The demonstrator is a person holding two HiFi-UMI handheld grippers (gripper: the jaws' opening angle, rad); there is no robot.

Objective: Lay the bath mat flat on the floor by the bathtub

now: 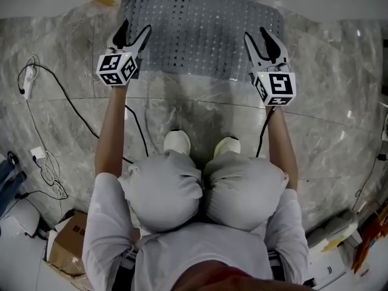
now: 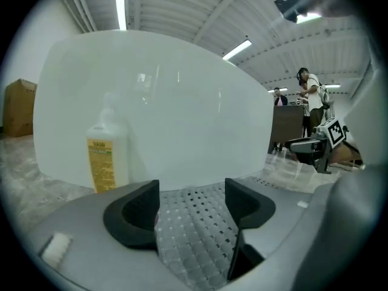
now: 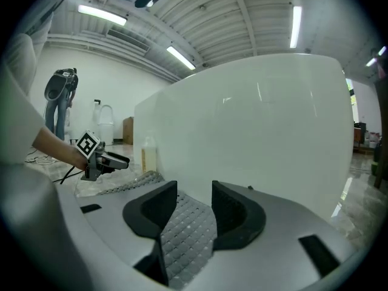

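As seen from the head view, shows the bath mat (image 1: 203,32) spread out on the marble floor (image 1: 200,111) at 12 o'clock from the person, far edge close along the white bathtub (image 1: 327,2). Places the left gripper (image 1: 134,34) over the mat's 7 o'clock corner and the right gripper (image 1: 257,38) over its 5 o'clock corner, both pointing toward 12. From the left gripper view, finds jaws standing wide apart, perforated mat surface visible in the gap, pads not pressing on it. Puts a yellow-labelled bottle (image 2: 108,156) at 10 o'clock, beside the tub wall. From the right gripper view, likewise finds jaws apart with the mat lying between and nothing clamped — left gripper in sight at 9 o'clock. Further out in the head view: white shoes (image 1: 177,141) at 6 o'clock of the mat, cables (image 1: 60,96) at 9 o'clock, cardboard box (image 1: 70,244) at 7 o'clock.
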